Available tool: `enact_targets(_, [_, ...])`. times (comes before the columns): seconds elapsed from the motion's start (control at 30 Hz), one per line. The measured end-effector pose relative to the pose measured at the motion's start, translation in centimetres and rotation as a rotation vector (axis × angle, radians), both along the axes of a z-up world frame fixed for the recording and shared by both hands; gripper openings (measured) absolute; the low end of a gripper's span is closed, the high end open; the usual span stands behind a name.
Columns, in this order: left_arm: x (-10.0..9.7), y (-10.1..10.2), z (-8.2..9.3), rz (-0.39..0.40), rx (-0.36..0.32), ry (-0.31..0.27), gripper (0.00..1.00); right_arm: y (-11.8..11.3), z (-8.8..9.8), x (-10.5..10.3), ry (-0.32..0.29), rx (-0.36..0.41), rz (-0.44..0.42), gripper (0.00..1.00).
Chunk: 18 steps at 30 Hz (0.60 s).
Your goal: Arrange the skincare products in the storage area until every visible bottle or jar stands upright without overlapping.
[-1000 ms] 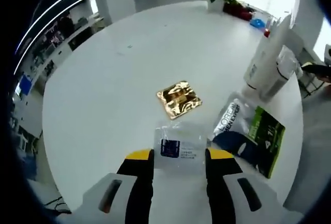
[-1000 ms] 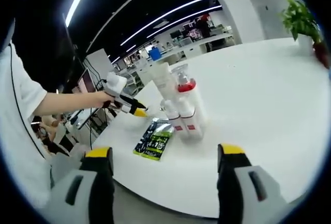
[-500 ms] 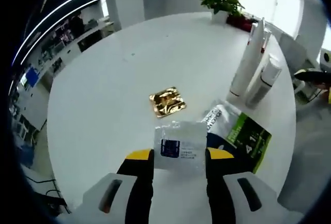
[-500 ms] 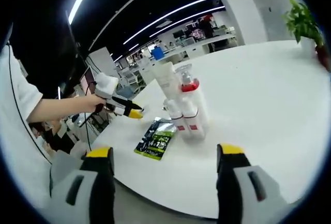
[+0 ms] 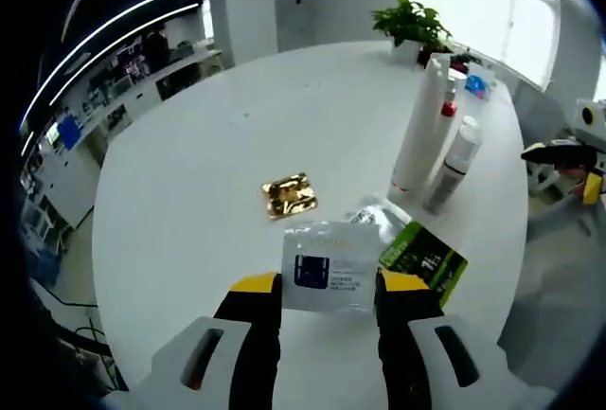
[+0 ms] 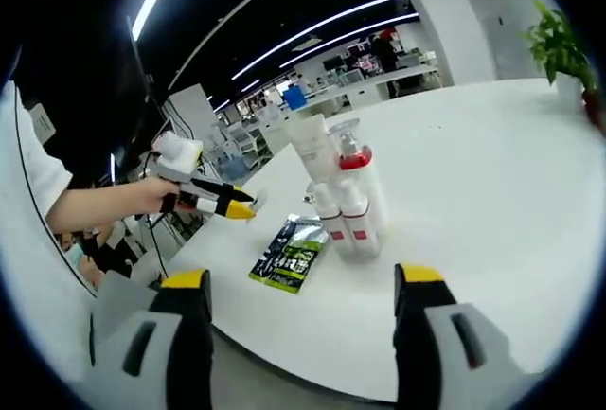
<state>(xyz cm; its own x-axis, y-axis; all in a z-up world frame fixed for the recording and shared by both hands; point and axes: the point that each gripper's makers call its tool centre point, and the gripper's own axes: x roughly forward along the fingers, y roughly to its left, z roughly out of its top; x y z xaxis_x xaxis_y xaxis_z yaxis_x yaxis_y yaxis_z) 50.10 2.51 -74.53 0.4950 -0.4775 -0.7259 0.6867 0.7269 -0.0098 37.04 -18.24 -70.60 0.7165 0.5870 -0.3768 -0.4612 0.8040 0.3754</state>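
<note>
The left gripper (image 5: 329, 287) is clamped on a clear sachet (image 5: 329, 266), low centre, its lower edge hidden between the tips. The right gripper (image 6: 301, 282) stands apart. Bottles (image 6: 343, 198) cluster mid-frame on the desk (image 6: 473, 173), overlapping, labels unreadable.

Place: I'm in an open-plan office.
Evidence: a big round white table (image 5: 208, 145), rows of desks (image 6: 379, 79), long ceiling light strips (image 6: 312, 31), a potted plant (image 5: 412, 24), large windows (image 5: 483, 3).
</note>
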Motion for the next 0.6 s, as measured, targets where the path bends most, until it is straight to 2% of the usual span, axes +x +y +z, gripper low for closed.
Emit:
enact_targets(0.27, [-1.7, -0.6, 1.7, 0.036, -0.039, -0.028, 0.37, 0.1, 0.3, 0.0, -0.024, -0.004, 0.007, 0.74])
enact_targets(0.6, [-3.9, -1.5, 2.4, 0.075, -0.082, -0.042, 0.37, 0.2, 0.7, -0.1, -0.051, -0.013, 0.011, 0.71])
